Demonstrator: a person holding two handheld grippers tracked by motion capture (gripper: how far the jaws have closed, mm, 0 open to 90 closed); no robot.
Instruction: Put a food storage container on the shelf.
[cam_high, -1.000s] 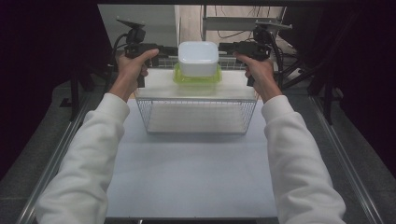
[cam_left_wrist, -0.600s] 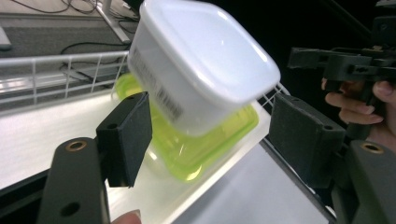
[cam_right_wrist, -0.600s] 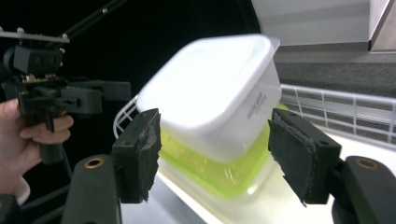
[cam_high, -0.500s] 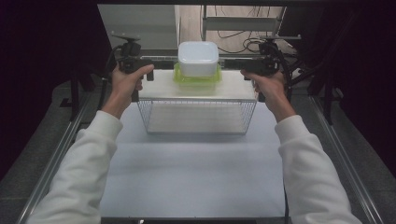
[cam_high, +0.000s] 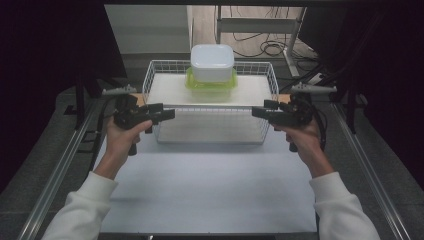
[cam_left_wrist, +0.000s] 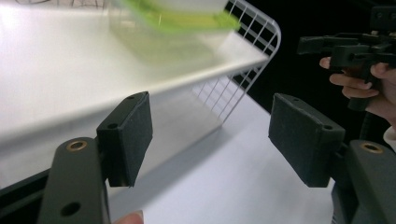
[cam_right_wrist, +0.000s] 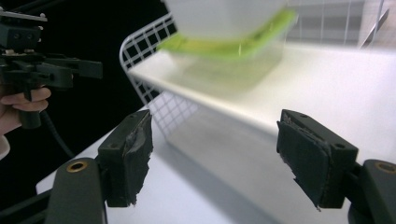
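My left tool (cam_high: 167, 113) and right tool (cam_high: 259, 111), jaws just opened and empty, flank the wire basket (cam_high: 210, 134) holding stacked containers (cam_high: 212, 70) on the worktop (cam_high: 210, 185).

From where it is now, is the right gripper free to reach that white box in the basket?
Probably yes. The right gripper, jaws open and empty, sits beside the wire basket. The white box stands on a green-lidded container, above the rim, with nothing visible between.

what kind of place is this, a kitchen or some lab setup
Most likely a lab or recording rig, not a kitchen: a white table edged by metal rails, dark curtains around it, loose cables on the floor behind, and a wire basket holding stacked containers.
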